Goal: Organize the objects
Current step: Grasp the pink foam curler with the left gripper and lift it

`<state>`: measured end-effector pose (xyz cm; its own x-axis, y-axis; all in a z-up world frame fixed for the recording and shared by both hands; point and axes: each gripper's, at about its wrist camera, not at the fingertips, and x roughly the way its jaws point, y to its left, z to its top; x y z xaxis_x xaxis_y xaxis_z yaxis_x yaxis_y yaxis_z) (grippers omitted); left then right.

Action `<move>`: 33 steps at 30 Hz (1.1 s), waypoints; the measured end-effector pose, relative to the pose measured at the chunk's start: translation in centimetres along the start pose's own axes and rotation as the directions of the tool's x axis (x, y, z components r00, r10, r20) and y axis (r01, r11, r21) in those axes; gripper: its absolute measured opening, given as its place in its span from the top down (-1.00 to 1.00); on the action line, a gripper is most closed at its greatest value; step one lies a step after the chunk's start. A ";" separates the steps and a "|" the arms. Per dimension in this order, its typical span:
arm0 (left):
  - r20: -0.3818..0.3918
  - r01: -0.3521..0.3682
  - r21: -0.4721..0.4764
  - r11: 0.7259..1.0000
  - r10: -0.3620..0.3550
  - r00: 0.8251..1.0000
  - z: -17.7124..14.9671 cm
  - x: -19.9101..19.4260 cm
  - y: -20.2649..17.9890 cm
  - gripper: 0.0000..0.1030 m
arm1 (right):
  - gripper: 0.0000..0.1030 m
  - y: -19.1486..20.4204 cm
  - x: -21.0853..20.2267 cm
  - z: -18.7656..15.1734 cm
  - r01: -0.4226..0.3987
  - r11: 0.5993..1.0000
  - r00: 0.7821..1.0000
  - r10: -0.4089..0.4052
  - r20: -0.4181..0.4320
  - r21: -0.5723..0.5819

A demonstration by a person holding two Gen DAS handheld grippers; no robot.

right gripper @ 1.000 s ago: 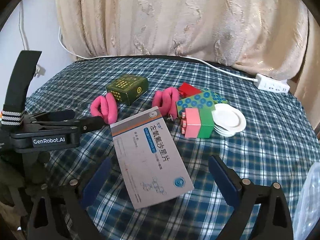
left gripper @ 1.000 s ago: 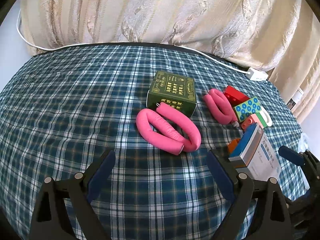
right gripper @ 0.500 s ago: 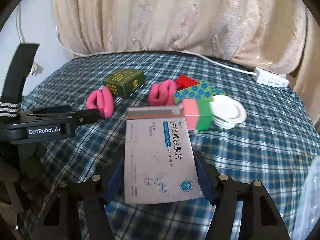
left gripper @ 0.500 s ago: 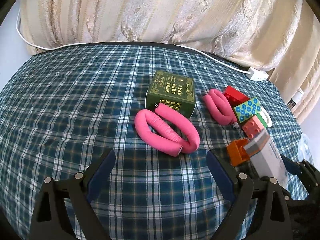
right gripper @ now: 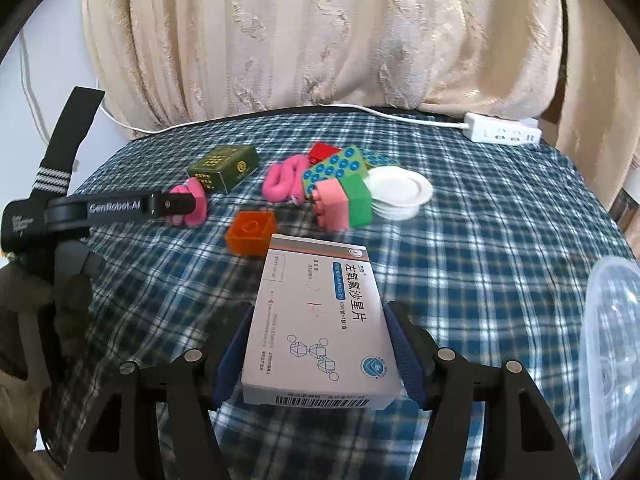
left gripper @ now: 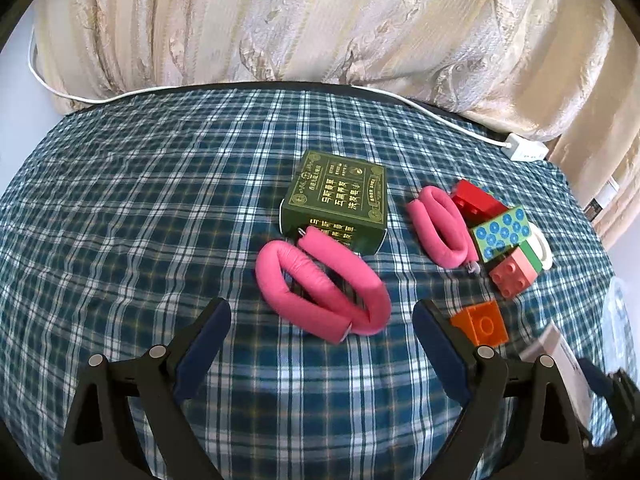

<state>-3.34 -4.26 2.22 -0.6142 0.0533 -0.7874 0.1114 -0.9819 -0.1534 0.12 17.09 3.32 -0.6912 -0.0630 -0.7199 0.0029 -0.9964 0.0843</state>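
My right gripper (right gripper: pixel 318 344) is shut on a white medicine box (right gripper: pixel 320 316) with blue print and holds it above the checked tablecloth. The box's edge shows low right in the left wrist view (left gripper: pixel 560 356). My left gripper (left gripper: pixel 322 332) is open and empty, just short of a folded pink foam roller (left gripper: pixel 320 284). Behind it lies a dark green box (left gripper: pixel 340 200). A second pink roller (left gripper: pixel 440 226), a red block (left gripper: pixel 474 200), a blue-dotted green block (left gripper: pixel 502 232), a pink block (left gripper: pixel 514 276) and an orange block (left gripper: pixel 482 322) lie to the right.
White saucers (right gripper: pixel 400 192) sit beside the pink and green blocks (right gripper: pixel 344 204). A clear plastic tub (right gripper: pixel 612 344) stands at the right edge. A white power strip (right gripper: pixel 504 134) and its cable lie at the table's far edge, under a cream curtain (right gripper: pixel 320 32).
My right gripper closed on the medicine box, squared it up and drew it back, uncovering the orange block. My left gripper has stayed open and still.
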 end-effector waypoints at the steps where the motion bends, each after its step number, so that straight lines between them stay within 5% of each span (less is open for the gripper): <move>1: -0.002 -0.004 -0.001 1.000 0.004 1.000 0.0 0.1 0.0 -0.80 | -0.33 -0.2 0.0 -0.1 0.001 1.000 1.000 -0.001 -0.002 0.004; 13: -0.015 -0.051 -0.063 0.997 0.050 0.999 0.9 1.9 0.7 -0.78 | -0.44 -0.5 0.4 -0.6 0.000 1.000 1.000 0.000 -0.022 0.008; 17: -0.010 -0.075 -0.045 0.996 0.075 0.997 0.8 2.2 0.6 -0.39 | -0.69 -0.5 0.3 -0.5 0.006 1.000 1.000 -0.006 -0.014 0.000; 25: 0.002 -0.074 -0.041 0.996 0.074 0.997 0.6 1.7 0.9 0.12 | -0.69 0.0 0.8 -0.3 0.019 0.999 1.000 -0.020 -0.021 -0.034; 31: 0.008 -0.059 -0.022 0.998 0.059 0.998 0.3 1.1 0.7 0.24 | -0.68 0.2 1.3 -0.1 0.046 0.998 0.998 -0.048 -0.040 -0.049; 33: 0.017 -0.056 -0.012 0.998 0.057 0.998 0.1 0.8 0.5 0.24 | -0.53 0.2 1.4 -0.1 0.056 0.997 0.997 -0.059 -0.050 -0.051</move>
<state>-3.85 -4.72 1.60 -0.6203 -0.0055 -0.7844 0.1553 -0.9810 -0.1159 -0.77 16.80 2.21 -0.6532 -0.0068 -0.7571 0.0009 -1.0000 0.0083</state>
